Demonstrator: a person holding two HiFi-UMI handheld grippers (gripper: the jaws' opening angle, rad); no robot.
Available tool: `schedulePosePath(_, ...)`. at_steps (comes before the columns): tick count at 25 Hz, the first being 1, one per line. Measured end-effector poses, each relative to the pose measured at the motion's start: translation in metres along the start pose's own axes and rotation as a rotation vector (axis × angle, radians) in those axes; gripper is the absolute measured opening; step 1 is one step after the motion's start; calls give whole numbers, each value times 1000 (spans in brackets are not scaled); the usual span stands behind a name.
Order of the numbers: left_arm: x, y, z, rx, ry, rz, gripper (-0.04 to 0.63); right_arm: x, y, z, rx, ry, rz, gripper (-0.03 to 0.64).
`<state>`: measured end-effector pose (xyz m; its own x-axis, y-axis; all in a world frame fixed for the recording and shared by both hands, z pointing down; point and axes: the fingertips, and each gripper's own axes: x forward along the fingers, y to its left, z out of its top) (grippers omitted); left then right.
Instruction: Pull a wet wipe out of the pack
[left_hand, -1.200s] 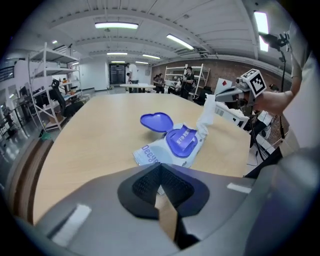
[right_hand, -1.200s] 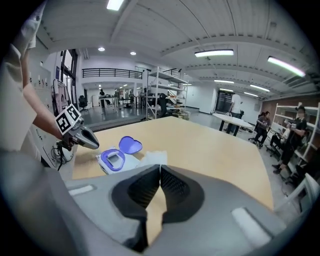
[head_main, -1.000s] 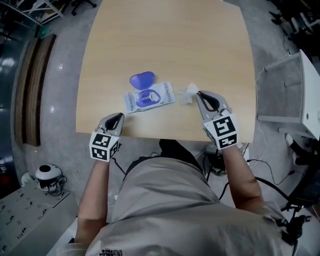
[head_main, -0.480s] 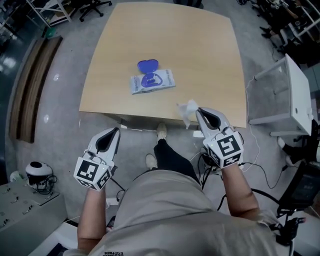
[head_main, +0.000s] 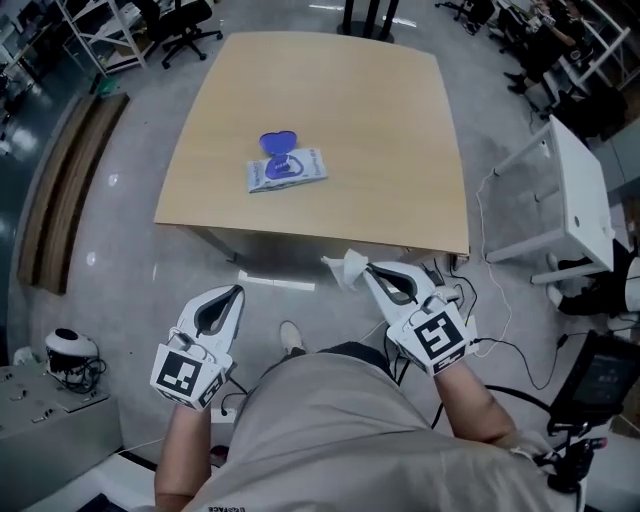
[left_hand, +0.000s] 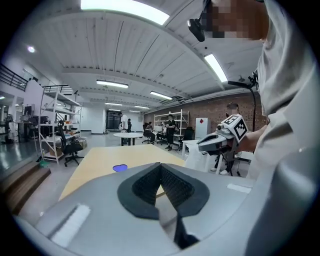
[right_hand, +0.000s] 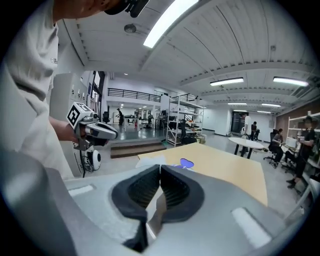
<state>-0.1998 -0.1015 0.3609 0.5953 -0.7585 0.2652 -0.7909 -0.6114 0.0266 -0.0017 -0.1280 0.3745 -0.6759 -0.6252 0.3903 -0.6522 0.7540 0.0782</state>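
The wet wipe pack (head_main: 287, 170) lies flat on the wooden table (head_main: 380, 150), its blue heart-shaped lid (head_main: 283, 144) flipped open. A crumpled white wet wipe (head_main: 346, 269) hangs from my right gripper (head_main: 368, 268), which is shut on it over the floor, well short of the table's near edge. In the right gripper view the wet wipe (right_hand: 158, 209) shows pinched between the jaws. My left gripper (head_main: 236, 291) is shut and holds nothing; it hovers over the floor near my body. The blue lid (left_hand: 119, 168) appears far off in the left gripper view.
A white side table (head_main: 580, 190) stands to the right, with cables (head_main: 500, 330) on the floor below it. Wooden planks (head_main: 60, 190) lie at the left and a round white device (head_main: 70, 350) sits at the lower left. Office chairs (head_main: 180, 20) stand beyond the table.
Both grippers have drawn back from the table to over the floor. The wipe has come away with the right gripper. The pack stays on the table.
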Motion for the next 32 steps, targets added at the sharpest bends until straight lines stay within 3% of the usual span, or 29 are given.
schedulePosePath(5, -7, -58, 14, 8, -5, 61, 6, -49, 12, -10, -31, -38, 92, 6)
schedulePosePath(10, -11, -124, 10, 5, -10, 111, 6, -96, 16, -48, -22, -44, 171, 5)
schedulePosePath(17, -35, -195, -1, -20, 45, 165, 6, -147, 27, -84, -10, -31, 258, 5)
schedulePosePath(22, -54, -238, 11, -1, 48, 146, 6, -187, 40, -85, -24, -48, 271, 5)
schedulePosePath(32, -94, -281, 16, 31, -23, 37, 6, -241, 100, -74, -27, -79, 203, 5)
